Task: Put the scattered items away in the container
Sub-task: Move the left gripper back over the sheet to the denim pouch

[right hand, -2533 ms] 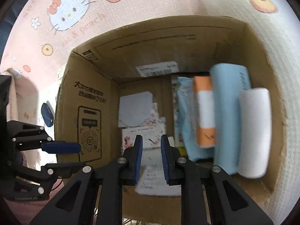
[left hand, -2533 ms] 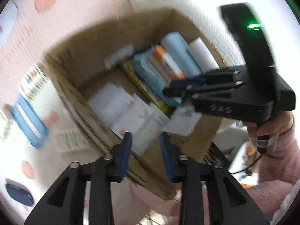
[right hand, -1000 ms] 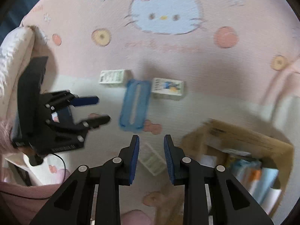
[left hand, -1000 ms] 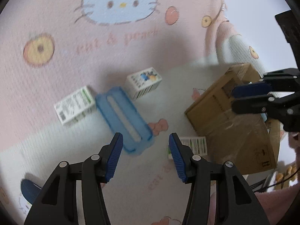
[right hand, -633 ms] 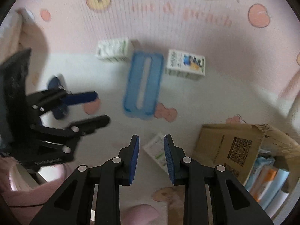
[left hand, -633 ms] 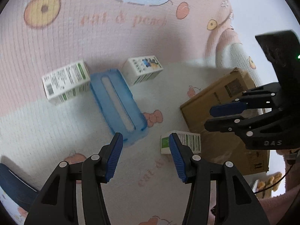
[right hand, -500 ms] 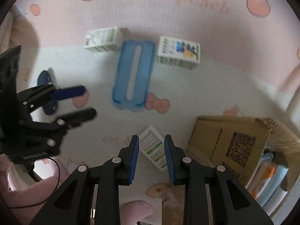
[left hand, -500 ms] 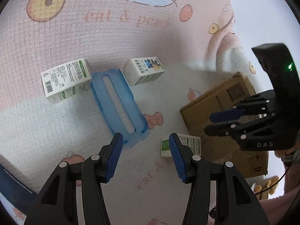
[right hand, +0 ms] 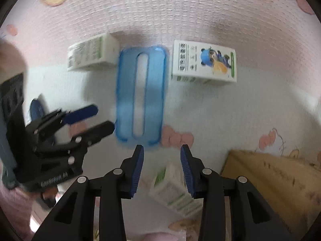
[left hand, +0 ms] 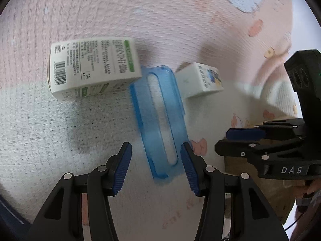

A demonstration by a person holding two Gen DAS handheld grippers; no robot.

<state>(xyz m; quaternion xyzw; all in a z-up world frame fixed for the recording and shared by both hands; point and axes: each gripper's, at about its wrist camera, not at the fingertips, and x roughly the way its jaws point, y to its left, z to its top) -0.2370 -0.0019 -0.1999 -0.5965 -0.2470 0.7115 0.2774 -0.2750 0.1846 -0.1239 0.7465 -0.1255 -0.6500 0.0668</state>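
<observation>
A translucent blue case (left hand: 160, 118) lies flat on the pink and white mat. Its near end sits between the fingers of my open left gripper (left hand: 156, 168), and the pads do not touch it. A white box with green print (left hand: 92, 70) lies left of the case, and a white cartoon box (left hand: 200, 80) lies right of it. My right gripper (right hand: 162, 166) hovers over a small white-green box (right hand: 174, 192). Its jaws are opening and nothing is pressed between them. Both wrist views show the blue case (right hand: 140, 96).
The cardboard box (right hand: 270, 180) stands at the lower right of the right wrist view. A dark blue object (right hand: 37, 108) lies behind the left gripper (right hand: 84, 120). The right gripper (left hand: 250, 140) reaches in from the right of the left wrist view.
Both grippers left the cardboard box and sank toward the mat. The blue case now lies between the left fingers. The right jaws have spread wider over the small white-green box.
</observation>
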